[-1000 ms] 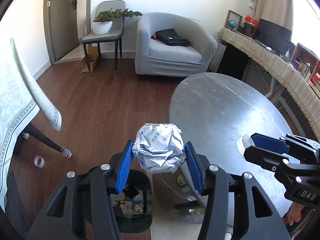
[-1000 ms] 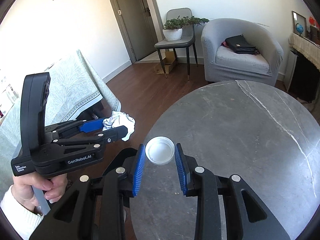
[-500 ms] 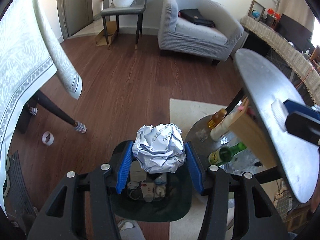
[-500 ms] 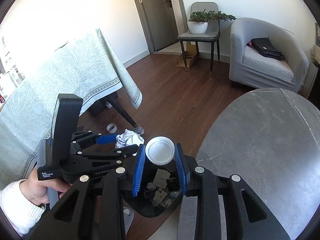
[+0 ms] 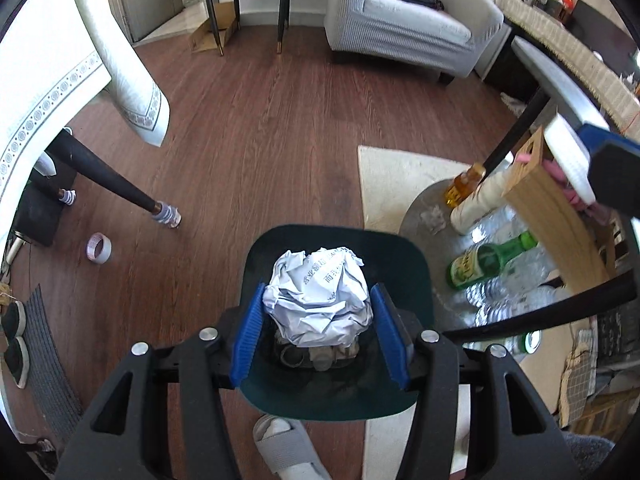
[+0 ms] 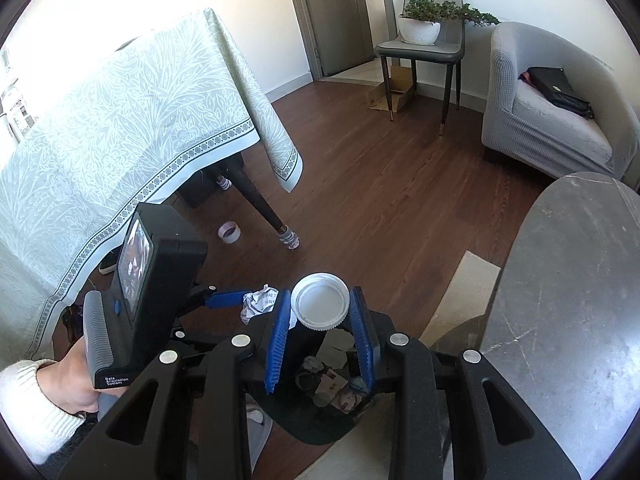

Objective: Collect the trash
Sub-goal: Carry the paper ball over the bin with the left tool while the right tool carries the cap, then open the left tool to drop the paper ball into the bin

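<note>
My left gripper [image 5: 318, 300] is shut on a crumpled paper ball [image 5: 318, 300] and holds it right above the dark green trash bin [image 5: 416, 264], which has trash in its bottom. My right gripper [image 6: 320, 308] is shut on a white plastic lid [image 6: 320, 306] and holds it above the same bin [image 6: 320, 432]. The left gripper with the paper ball [image 6: 260, 302] shows at the left in the right wrist view. The right gripper's blue finger [image 5: 600, 138] and the lid [image 5: 568, 156] show at the right edge of the left wrist view.
A round grey table [image 6: 568, 320] stands to the right, with bottles [image 5: 492, 260] and a wooden box [image 5: 552, 220] on a lower shelf. A table with a patterned cloth [image 6: 120, 128] is on the left. A tape roll [image 5: 98, 248] lies on the wooden floor. A slipper [image 5: 280, 444] is by the bin.
Both grippers have moved from over the round table down toward the trash bin, each still holding its item. The bin now sits directly under the paper ball and looks larger.
</note>
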Demonstrator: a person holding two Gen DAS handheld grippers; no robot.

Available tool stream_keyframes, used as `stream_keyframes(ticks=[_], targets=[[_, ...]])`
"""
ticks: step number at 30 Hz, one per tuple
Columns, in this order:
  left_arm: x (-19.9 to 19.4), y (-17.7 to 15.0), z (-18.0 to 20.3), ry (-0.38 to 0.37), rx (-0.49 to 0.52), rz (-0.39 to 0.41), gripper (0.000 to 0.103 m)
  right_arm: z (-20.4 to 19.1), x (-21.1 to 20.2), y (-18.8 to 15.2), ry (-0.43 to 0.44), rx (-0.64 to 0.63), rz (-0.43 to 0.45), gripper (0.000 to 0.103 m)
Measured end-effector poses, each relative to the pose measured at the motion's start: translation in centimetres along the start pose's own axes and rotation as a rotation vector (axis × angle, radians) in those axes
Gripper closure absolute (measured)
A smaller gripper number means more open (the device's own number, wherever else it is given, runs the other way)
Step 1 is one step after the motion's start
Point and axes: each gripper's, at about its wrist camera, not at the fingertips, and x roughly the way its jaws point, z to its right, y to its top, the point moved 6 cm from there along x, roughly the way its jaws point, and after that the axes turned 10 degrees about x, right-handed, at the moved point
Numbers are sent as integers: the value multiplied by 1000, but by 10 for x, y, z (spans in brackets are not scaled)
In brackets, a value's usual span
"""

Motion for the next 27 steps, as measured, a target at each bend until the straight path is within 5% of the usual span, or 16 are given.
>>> stream_keyframes(ticks=[12,27], targets=[[-5,-11,-23,-6,-16,-5,44,-8,45,-12,-18,-13,-105,72],[-52,-1,-38,-24,-74,95,66,-10,99,-43,-84,-25,-255,72]])
